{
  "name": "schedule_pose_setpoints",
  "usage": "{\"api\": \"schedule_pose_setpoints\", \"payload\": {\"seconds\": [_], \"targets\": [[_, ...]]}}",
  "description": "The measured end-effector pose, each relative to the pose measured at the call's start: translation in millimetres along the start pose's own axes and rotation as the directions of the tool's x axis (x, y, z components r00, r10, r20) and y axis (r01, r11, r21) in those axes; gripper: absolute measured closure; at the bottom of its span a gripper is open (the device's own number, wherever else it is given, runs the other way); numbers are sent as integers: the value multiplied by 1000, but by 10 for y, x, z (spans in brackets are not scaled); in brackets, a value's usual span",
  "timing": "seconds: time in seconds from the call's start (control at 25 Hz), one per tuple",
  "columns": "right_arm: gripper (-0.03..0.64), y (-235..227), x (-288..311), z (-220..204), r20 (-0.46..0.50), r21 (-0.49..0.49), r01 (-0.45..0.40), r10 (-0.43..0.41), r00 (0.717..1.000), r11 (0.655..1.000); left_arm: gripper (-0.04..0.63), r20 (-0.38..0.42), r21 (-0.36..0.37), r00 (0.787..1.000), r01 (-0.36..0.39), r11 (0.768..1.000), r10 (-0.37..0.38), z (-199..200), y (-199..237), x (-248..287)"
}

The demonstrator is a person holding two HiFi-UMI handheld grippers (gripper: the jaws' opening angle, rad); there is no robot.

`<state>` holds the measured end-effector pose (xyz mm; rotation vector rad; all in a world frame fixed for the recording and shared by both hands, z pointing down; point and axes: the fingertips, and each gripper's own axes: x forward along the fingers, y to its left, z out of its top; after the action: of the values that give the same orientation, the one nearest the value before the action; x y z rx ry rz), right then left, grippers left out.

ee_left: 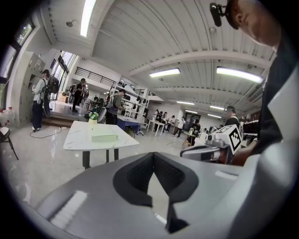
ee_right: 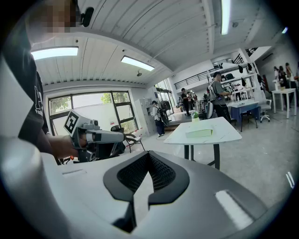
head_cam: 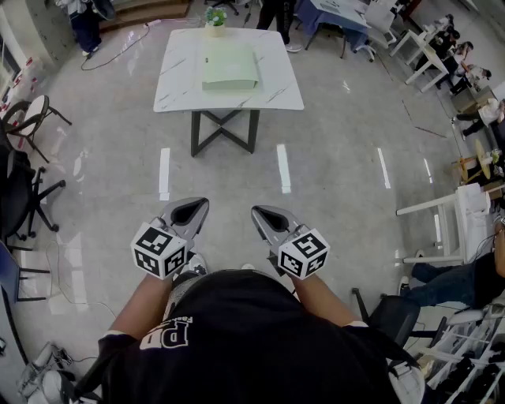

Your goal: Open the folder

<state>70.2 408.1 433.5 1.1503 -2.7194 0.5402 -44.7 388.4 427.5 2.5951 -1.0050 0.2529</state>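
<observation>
- Nearest my camera, the person's black shirt (head_cam: 237, 339) fills the 6 o'clock edge of the head view, with both forearms reaching out from it.
- Left gripper (head_cam: 191, 211): I read its jaws as together, with nothing between them. It is held in the air above the glossy floor (head_cam: 331, 158).
- Right gripper (head_cam: 267, 216): jaws likewise closed and empty. It sits near the left one, at its 3 o'clock, not touching it.
- Folder (head_cam: 229, 67): pale green, it lies flat and appears closed on the white table (head_cam: 177, 91). I place it at 12 o'clock from both grippers, well apart from them.
- Potted plant (head_cam: 215, 21): stands at the folder's 12 o'clock, by the table's far edge.
</observation>
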Motion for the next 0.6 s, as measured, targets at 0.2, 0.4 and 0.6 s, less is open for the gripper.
{"api": "schedule_pose_setpoints", "payload": {"seconds": [0.2, 0.4, 0.6], "targets": [[617, 12, 5, -2, 4, -8, -2, 2, 1000, 1000, 541, 4, 3, 1000, 0, 1000, 0, -9, 9, -8], [617, 18, 22, 8, 5, -10, -6, 6, 1000, 1000, 541, 5, 5, 1000, 3, 1000, -3, -2, 25, 3], [617, 25, 60, 44, 24, 9, -2, 2, 1000, 1000, 541, 2, -2, 1000, 16, 1000, -16, 18, 62, 13]]}}
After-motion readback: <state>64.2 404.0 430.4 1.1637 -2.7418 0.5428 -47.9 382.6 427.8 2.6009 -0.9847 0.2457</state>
